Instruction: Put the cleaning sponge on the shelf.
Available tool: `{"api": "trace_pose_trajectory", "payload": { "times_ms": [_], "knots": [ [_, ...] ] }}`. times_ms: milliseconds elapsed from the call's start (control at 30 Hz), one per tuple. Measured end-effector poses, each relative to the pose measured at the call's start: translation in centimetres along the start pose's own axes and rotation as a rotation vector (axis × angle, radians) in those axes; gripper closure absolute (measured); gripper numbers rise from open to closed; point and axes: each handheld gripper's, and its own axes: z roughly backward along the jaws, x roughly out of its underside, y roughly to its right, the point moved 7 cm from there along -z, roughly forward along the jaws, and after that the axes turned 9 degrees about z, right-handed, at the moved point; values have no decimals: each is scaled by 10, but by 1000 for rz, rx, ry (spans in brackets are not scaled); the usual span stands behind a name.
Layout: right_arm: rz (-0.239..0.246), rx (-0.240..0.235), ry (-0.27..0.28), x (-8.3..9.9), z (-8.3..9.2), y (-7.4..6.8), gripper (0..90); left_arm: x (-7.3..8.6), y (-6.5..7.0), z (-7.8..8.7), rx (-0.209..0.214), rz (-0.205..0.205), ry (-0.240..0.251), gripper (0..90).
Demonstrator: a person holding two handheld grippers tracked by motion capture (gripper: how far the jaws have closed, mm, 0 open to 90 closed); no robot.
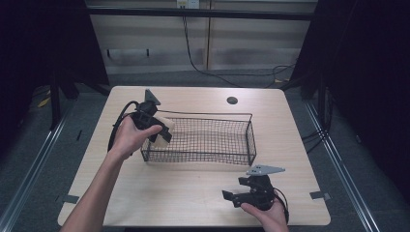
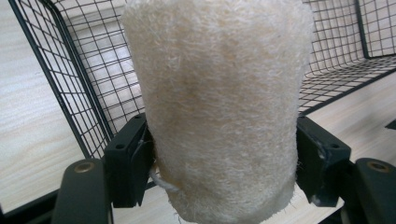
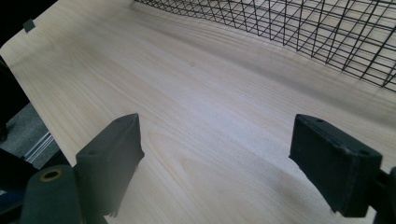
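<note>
The left claw [image 2: 219, 163] is pinching a cream, fibrous loofah sponge of rounded cylinder shape [image 2: 219, 107], one black jaw pressed into each flank low on its body, so most of the sponge stands out ahead of the jaws. That low, side-on grip leaves the far end free, which suits lowering it into something. Directly beyond and beneath the sponge lies the black wire-mesh rectangular basket [image 2: 88, 93]; in the high view the left claw [image 1: 162, 131] holds the sponge [image 1: 164, 129] over the basket's [image 1: 208, 140] left end, just above or at the rim, so I judge it is being carried in for placing. I cannot tell whether it touches the wire.

The right claw [image 3: 217, 154] is spread wide with nothing between its jaws, hovering low over the pale wood-grain surface [image 3: 187, 93]. The basket wall stands ahead of it, well apart; it seems parked clear of the work.
</note>
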Motion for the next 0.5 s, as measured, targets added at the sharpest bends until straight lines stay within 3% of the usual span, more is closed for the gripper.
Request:
{"api": "trace_pose_trajectory", "payload": {
  "times_ms": [67, 233, 400, 500],
  "knots": [
    [-1, -1, 2, 0, 0, 0, 162, 0, -2, -4, 4, 16, -2, 301],
    [-5, -4, -1, 0, 0, 0, 162, 1, -9, -10, -36, 14, -13, 301],
    [6, -7, -3, 0, -1, -2, 162, -1, -9, -13, -22, 37, -19, 301],
    [7, -8, 0, 0, -1, -2, 162, -2, -12, -15, -35, 52, -25, 301]
  ]
}}
